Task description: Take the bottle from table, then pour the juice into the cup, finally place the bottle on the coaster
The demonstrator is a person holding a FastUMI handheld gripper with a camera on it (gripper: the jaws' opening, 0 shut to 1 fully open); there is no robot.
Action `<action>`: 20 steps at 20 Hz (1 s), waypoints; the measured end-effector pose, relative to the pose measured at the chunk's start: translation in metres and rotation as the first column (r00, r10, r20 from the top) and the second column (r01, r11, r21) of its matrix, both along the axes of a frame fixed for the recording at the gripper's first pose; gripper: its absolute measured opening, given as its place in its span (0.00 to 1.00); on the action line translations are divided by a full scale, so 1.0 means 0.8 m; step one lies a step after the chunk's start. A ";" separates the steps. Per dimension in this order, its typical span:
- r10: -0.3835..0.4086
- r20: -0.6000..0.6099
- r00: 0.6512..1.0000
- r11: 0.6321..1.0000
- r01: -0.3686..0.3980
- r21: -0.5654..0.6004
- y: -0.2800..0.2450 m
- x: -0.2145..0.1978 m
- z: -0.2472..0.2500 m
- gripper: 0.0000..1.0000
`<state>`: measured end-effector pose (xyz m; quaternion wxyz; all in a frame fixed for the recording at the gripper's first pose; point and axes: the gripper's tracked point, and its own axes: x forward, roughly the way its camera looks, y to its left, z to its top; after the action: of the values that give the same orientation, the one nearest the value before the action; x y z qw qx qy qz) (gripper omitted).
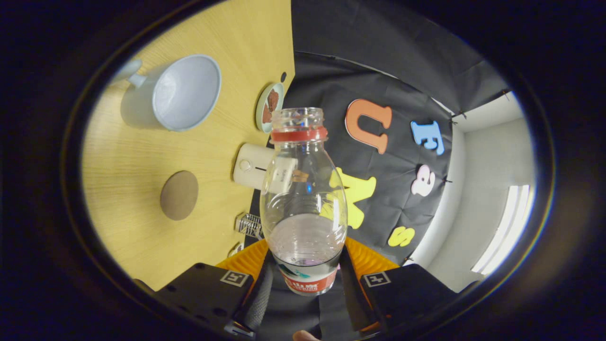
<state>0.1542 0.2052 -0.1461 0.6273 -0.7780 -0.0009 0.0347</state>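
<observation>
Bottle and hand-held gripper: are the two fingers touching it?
Touching. In the gripper view the bottle sits between the hand-held gripper fingers, both pressed against its lower sides, holding it off the table.

Claw-mounted camera [303, 265], rolled sideways, close behind bottle [303, 199].

The gripper [305, 272] is rolled sideways; its jaws are closed on the lower body of the bottle [303, 203], one finger pressing each side.

A recording booth: black cloth wall [378, 57], wooden table [142, 156], ceiling light [502, 227] in the room beyond.
</observation>
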 end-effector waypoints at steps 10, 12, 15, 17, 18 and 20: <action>-0.047 -0.154 0.987 0.914 0.105 0.391 -0.022 -0.021 -0.023 0.73; -0.032 -0.202 0.979 0.861 0.130 0.492 -0.023 -0.030 -0.025 0.73; -0.005 -0.262 0.965 0.749 0.177 0.639 -0.026 -0.042 -0.015 0.73; 0.027 -0.287 0.958 0.672 0.195 0.715 -0.023 -0.053 -0.006 0.73; 0.049 -0.295 0.954 0.631 0.200 0.750 -0.020 -0.061 -0.001 0.73; 0.083 -0.305 0.949 0.547 0.212 0.810 -0.020 -0.071 0.012 0.73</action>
<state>0.0978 0.1893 -0.1369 0.9135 -0.3705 0.1094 0.1275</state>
